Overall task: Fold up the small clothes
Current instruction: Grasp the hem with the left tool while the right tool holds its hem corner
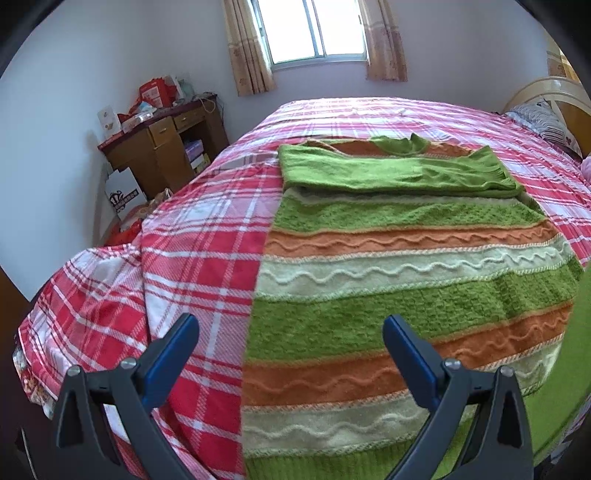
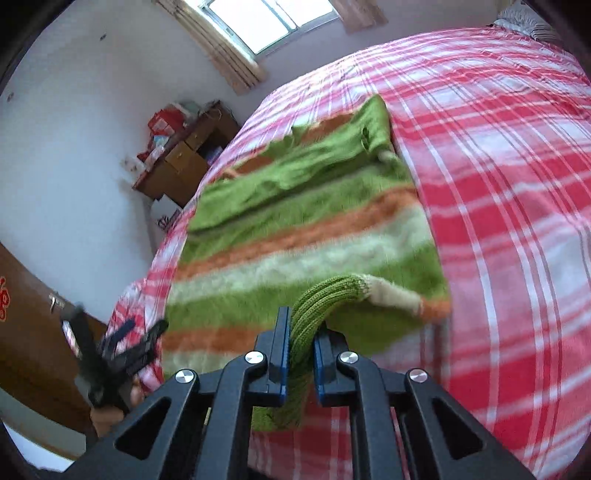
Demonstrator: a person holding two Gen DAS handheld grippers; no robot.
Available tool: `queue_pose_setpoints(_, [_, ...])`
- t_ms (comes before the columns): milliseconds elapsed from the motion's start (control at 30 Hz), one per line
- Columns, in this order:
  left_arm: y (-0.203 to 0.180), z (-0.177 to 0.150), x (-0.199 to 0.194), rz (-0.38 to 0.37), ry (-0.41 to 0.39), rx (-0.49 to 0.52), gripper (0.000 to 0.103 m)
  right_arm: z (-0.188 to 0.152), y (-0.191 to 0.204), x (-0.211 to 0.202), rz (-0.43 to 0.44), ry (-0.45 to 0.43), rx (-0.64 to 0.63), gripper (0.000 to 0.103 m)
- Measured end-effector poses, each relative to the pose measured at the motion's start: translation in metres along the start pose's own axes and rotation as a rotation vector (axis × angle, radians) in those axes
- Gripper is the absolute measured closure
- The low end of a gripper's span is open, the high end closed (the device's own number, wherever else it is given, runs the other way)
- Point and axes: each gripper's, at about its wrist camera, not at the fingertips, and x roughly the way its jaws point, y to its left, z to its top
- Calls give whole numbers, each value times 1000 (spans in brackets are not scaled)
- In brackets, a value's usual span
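A small knitted sweater [image 1: 406, 288] with green, orange and cream stripes lies flat on the red plaid bedspread [image 1: 184, 266]. Its green sleeves are folded across the chest. My left gripper [image 1: 291, 354] is open and empty, hovering over the sweater's near left edge. My right gripper [image 2: 301, 350] is shut on the sweater's green ribbed hem [image 2: 314, 306] at the near right corner and lifts it off the bed. The sweater body [image 2: 295, 229] spreads beyond it. The left gripper [image 2: 136, 339] shows at the lower left of the right wrist view.
A wooden desk [image 1: 166, 140] with boxes stands by the far left wall, with a white box [image 1: 123, 194] on the floor beside it. A pillow [image 1: 546, 122] and headboard are at the far right. A window [image 1: 314, 29] with curtains is behind the bed.
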Motion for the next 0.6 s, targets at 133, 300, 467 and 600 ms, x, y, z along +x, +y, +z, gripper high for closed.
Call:
queue_pose_setpoints(133, [31,10,-4,-82,-33,-23,1,31,-11,23,-34,-40,58,94])
queue_pose_setpoints(300, [81,13,-9,-97,-70,-51,1,59,-35,58,-62,-37,150,94])
queue_pose_setpoints(467, [111,-2,-15,-142,-73,-23,1,65,-44,87,-84,-12,185,94])
queue_pose_setpoints(600, [107,-24,-19,-270,-37,106,1,69,-39,90,-100,-11,162,94])
